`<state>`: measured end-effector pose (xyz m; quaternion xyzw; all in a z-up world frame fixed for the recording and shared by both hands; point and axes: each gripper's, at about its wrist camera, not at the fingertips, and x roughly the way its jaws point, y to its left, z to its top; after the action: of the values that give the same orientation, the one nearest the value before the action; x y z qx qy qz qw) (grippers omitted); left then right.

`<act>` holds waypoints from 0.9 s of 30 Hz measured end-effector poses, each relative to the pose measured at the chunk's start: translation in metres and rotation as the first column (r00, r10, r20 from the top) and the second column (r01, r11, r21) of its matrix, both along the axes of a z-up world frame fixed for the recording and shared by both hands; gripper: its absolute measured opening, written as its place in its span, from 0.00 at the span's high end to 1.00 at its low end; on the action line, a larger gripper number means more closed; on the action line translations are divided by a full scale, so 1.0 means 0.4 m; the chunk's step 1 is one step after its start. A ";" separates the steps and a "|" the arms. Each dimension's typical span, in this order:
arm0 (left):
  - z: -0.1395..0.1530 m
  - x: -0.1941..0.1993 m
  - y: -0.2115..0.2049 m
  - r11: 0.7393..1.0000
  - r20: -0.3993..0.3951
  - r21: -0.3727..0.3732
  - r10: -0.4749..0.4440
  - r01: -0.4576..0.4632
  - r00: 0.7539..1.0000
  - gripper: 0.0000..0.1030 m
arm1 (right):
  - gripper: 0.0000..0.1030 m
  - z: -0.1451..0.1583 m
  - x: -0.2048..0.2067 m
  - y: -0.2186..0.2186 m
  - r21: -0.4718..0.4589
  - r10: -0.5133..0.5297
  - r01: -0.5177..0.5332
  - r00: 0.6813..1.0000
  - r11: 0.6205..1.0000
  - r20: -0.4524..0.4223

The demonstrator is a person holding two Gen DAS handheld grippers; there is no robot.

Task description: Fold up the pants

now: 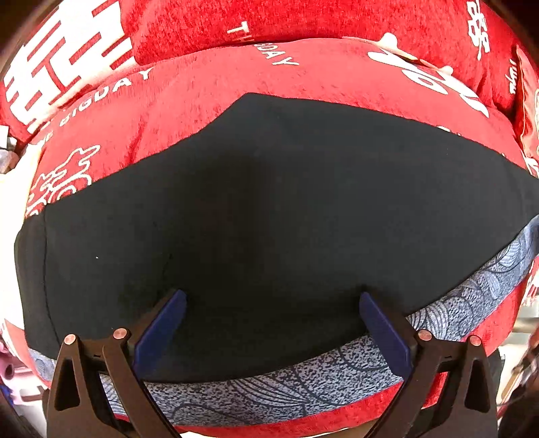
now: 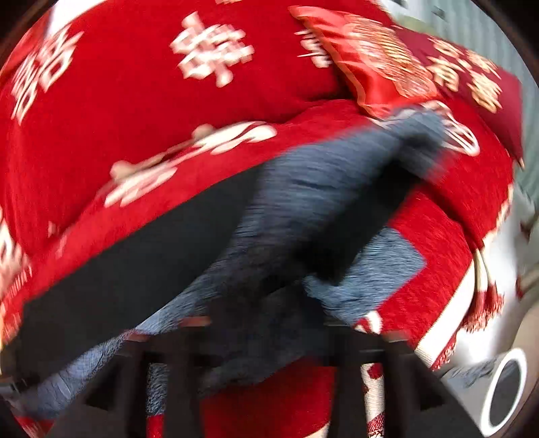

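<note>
Black cloth fills most of the left wrist view: the pants (image 1: 269, 209) lie spread flat on a red sofa cover (image 1: 209, 101) printed with white characters and letters. The left gripper (image 1: 272, 305) points steeply down at them, its two blue-padded fingers (image 1: 161, 326) standing as wide apart as they go, with nothing pinched between them. Both fingertips hang over the dark fabric, and whether they touch it cannot be told. Just behind the fingers, toward the camera, a grey-blue patterned band (image 1: 303, 384) of the same garment curves along the near edge and runs up past the right finger. Ahead of the fingers the black cloth ends in a peaked outline against the red cover, and beyond that rises a red cushion (image 1: 303, 20).

Blur smears the right wrist view. The right gripper (image 2: 266, 337) shows only as dark shapes along the bottom edge; its fingers stand apart, and no cloth is clearly clamped between them. Directly ahead of them a bunched, grey-blue part of the pants (image 2: 320, 188) rises in a loose heap, with the flat black part stretching away to the left of the fingers. Red cover surrounds it, a fringed red-and-gold pillow (image 2: 387, 60) lies far ahead to the right, and a white ring-shaped object (image 2: 505, 387) sits at the right of the fingers.
</note>
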<state>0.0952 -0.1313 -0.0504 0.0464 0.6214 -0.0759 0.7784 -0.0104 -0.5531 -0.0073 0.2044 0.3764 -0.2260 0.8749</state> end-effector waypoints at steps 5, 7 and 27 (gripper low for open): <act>0.009 -0.040 0.037 0.999 0.018 0.045 -0.015 0.014 1.000 0.00 | 0.22 -0.003 0.006 -0.103 0.195 -0.013 -0.015 0.990 0.981 0.141; 0.015 -0.049 0.072 0.993 0.030 0.117 0.008 -0.012 1.000 0.00 | 0.22 -0.005 0.013 -0.135 0.284 -0.031 -0.023 0.982 0.958 0.184; 0.016 -0.019 0.006 0.999 -0.028 0.045 -0.008 0.010 1.000 0.00 | 0.86 0.085 0.044 -0.111 -0.125 0.054 -0.048 0.997 0.991 0.053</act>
<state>0.0874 -0.1289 -0.0439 0.0655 0.6336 -0.0661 0.7681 0.0071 -0.5977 0.0267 0.1465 0.3420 -0.2206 0.9016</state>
